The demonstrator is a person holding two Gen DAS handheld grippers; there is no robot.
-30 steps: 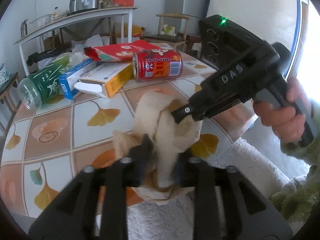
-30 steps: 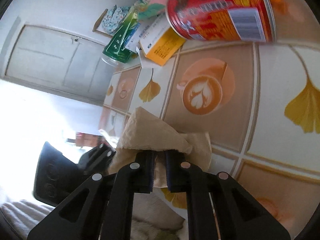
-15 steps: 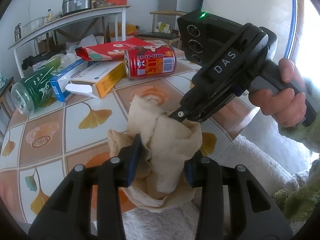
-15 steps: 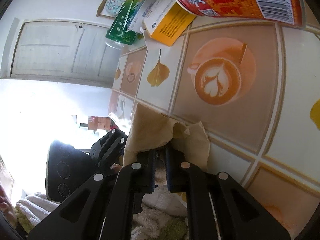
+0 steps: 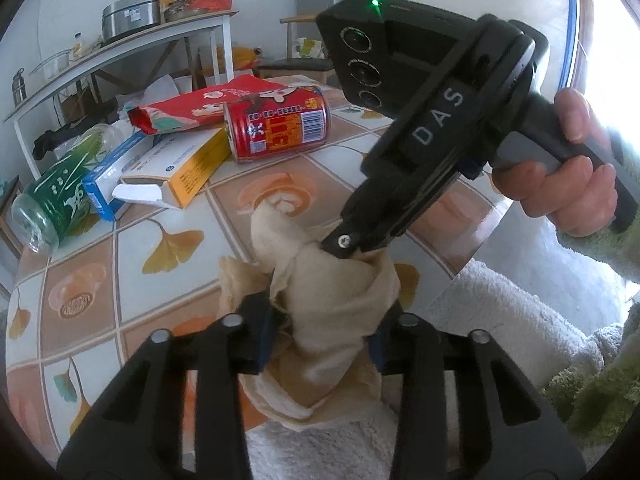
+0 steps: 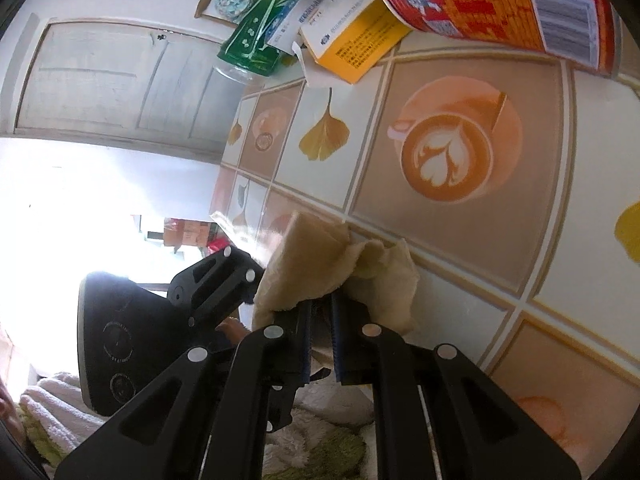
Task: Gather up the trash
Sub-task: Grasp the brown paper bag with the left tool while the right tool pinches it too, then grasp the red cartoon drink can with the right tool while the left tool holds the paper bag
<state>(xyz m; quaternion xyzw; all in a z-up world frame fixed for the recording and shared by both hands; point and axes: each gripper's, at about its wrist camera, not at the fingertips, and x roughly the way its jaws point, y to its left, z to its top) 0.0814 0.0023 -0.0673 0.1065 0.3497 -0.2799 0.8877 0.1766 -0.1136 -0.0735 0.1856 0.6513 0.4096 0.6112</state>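
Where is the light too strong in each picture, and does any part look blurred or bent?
Left wrist view: the window at the right edge is blown out white; the shelf table curves with the fisheye. Right wrist view: the doorway area at left is overexposed, hiding detail there; the red can at the top looks stretched; the crumpled tissue stays sharp.

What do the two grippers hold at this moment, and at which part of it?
Both hold the crumpled beige paper napkin. The left gripper grips its lower bulk from both sides; the right gripper pinches its upper folds.
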